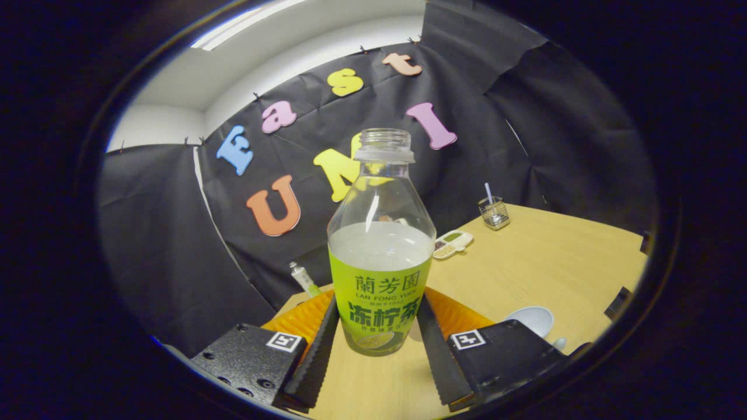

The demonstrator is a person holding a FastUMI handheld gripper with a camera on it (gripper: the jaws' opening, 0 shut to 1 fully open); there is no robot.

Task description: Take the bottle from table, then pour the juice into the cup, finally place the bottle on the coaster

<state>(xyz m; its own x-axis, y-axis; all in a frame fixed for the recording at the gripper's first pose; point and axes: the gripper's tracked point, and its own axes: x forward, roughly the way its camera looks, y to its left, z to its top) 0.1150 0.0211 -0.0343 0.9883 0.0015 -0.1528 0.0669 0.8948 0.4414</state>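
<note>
A clear plastic bottle (380, 256) with a green label stands upright between my fingers, its cap off and its mouth open. Pale cloudy juice fills it to just above the label. My gripper (378, 306) is shut on the bottle, with both pads pressing the label's sides low on the body. Whether the bottle's base touches the wooden table (525, 274) I cannot tell. A white cup (534, 319) sits on the table to the right, just beyond my right finger (435, 338) and partly hidden by the gripper body.
Beyond the bottle to the right lie a white and green handset (452, 243) and a glass holder with a straw (494, 211) near the table's far edge. A small tube (304, 279) lies left of the bottle by the black cloth wall.
</note>
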